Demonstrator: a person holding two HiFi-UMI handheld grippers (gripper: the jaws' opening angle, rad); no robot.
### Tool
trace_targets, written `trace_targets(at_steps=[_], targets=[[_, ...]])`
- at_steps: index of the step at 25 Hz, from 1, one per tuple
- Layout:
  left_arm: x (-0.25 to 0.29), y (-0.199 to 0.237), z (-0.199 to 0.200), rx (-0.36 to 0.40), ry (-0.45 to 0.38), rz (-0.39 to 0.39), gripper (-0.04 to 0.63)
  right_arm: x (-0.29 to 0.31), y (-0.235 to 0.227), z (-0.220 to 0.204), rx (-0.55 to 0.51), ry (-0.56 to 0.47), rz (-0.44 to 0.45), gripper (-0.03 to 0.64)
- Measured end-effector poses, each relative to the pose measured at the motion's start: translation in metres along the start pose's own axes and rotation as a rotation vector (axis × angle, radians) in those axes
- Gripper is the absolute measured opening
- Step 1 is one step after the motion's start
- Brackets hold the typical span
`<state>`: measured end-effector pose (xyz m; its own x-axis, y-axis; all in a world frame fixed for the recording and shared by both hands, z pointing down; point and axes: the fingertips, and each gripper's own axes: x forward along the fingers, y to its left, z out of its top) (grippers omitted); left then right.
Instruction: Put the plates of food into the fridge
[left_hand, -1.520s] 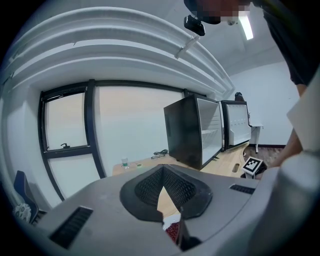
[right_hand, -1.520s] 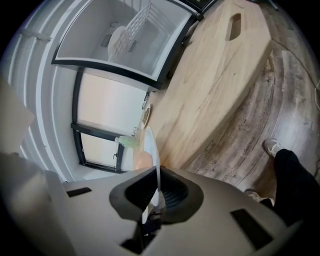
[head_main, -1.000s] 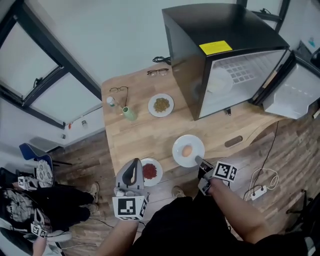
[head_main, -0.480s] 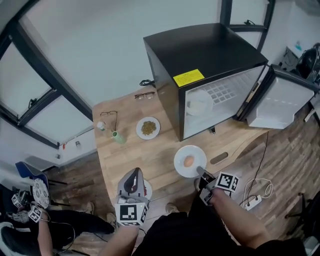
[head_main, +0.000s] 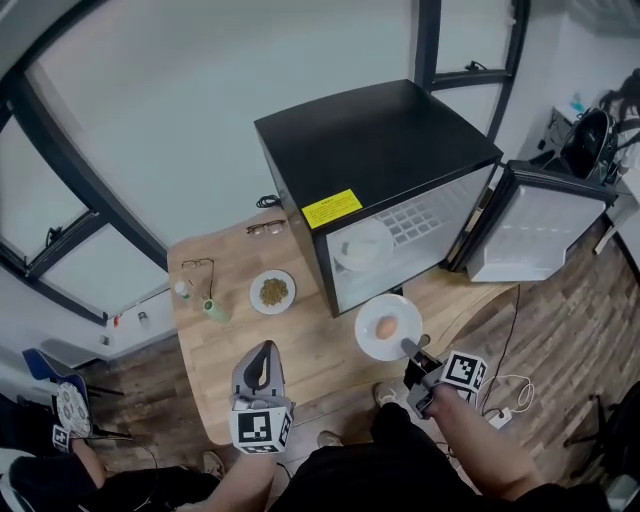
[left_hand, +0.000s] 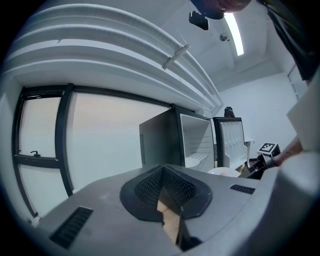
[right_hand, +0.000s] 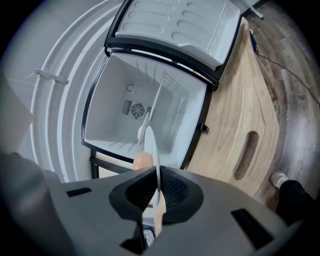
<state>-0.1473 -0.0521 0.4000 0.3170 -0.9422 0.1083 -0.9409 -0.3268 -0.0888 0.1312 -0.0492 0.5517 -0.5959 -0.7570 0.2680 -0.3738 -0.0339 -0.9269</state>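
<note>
The black fridge (head_main: 380, 150) stands on the wooden table (head_main: 220, 370) with its door (head_main: 535, 235) swung open to the right. One white plate (head_main: 362, 245) lies inside it. My right gripper (head_main: 408, 347) is shut on the rim of a white plate with an egg (head_main: 388, 327), held in the air just in front of the opening. In the right gripper view that plate (right_hand: 150, 145) shows edge-on between the jaws, facing the fridge's white inside (right_hand: 135, 110). A plate of green food (head_main: 272, 291) rests on the table. My left gripper (head_main: 260, 375) hangs shut and holds nothing over the table's near side.
Two pairs of glasses (head_main: 267, 228) (head_main: 197, 266), a small green bottle (head_main: 215, 310) and a small white bottle (head_main: 181, 290) lie at the table's left. The table has a slot-shaped cutout (right_hand: 243, 155). A power strip (head_main: 497, 416) is on the floor. A person (head_main: 60, 470) sits at the lower left.
The right gripper has lifted the egg plate off the table and carried it closer to the fridge opening. The red food plate beside the left gripper is no longer seen.
</note>
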Motion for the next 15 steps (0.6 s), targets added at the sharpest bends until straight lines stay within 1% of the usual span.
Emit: trace_targets(at_steps=[3, 7, 11, 15], targets=[[0.016, -0.004, 0.005, 0.010, -0.002, 0.003, 0.003, -0.005, 0.000, 0.027, 0.006, -0.029, -0.008, 0.032], [0.038, -0.014, 0.013, 0.059, -0.016, -0.005, 0.003, -0.007, 0.000, 0.067, 0.037, -0.085, 0.012, 0.032], [0.057, -0.018, 0.019, 0.059, -0.017, 0.017, 0.003, -0.004, -0.003, 0.101, 0.039, -0.123, 0.006, 0.032], [0.078, -0.018, 0.027, 0.058, -0.015, 0.040, 0.003, 0.005, -0.003, 0.130, 0.049, -0.136, 0.011, 0.032]])
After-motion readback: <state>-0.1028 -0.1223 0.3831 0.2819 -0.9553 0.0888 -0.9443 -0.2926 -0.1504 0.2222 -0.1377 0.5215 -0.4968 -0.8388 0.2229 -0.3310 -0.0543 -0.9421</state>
